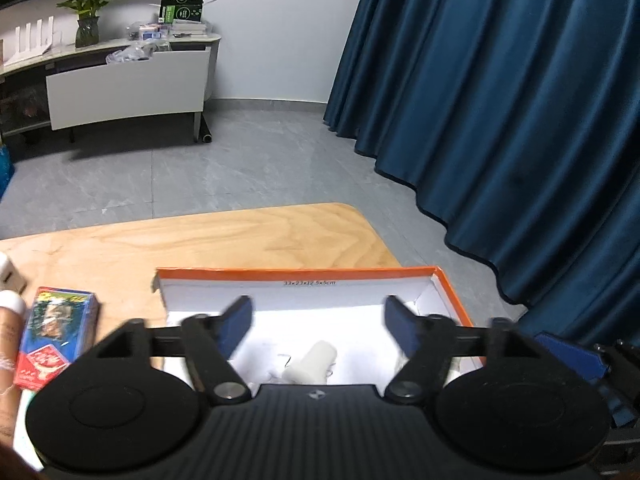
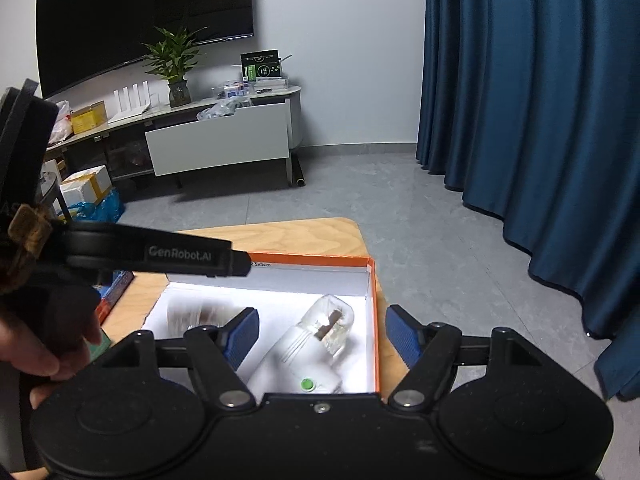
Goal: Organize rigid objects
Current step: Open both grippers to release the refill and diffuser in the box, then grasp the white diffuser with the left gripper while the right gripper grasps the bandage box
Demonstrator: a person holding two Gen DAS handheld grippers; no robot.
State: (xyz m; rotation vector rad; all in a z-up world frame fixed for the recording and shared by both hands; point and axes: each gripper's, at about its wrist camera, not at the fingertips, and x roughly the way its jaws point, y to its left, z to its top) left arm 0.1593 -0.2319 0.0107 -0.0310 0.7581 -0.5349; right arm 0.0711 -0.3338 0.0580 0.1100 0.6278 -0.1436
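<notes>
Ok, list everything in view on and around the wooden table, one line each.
Orange-rimmed white cardboard box: one, open, on the wooden table.
White plastic device with clear cap and green button: one, lying in the box.
Small white cylinder: one, lying in the box.
Red and blue printed carton: one, on the table left of the box.
Dark blue curtain: one, at right.
White media cabinet: one, by the far wall, holding a green potted plant.
Black screen: one, on the wall.
Left gripper: open above the box.
Right gripper: open above the box.

Living room: wall TV (image 2: 144, 8), media console (image 2: 216, 136), potted plant (image 2: 174, 68), blue curtains (image 2: 532, 100).
</notes>
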